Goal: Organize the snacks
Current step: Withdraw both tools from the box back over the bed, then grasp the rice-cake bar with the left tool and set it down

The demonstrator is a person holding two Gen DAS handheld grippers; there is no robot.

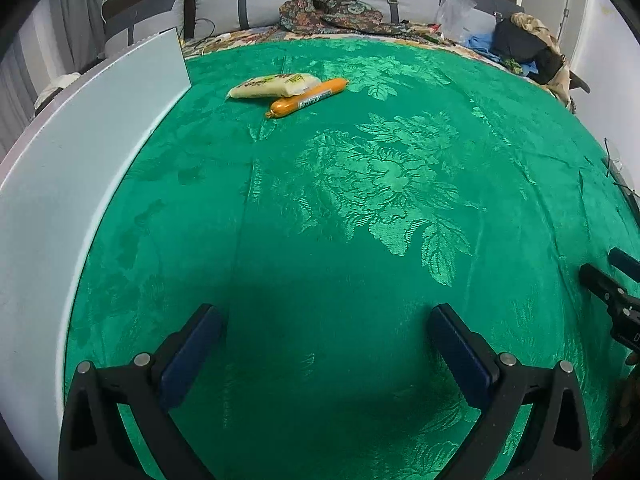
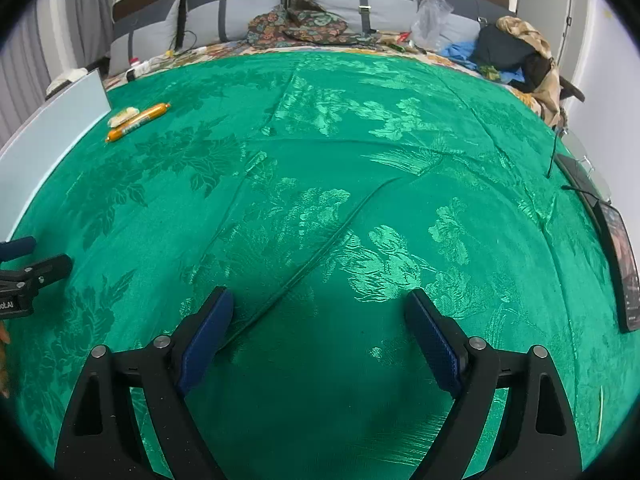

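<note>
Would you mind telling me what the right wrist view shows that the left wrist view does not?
Only the right wrist view shows the dark phone-like device at the cloth's right edge and the open right gripper from behind. Only the left wrist view shows the open left gripper from behind. Both share the green cloth, orange sausage, pale snack packet and white board.

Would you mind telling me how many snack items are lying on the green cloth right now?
2. An orange sausage stick and a pale yellow packet touching its far side, both near the white board. More could lie hidden behind that board.
</note>
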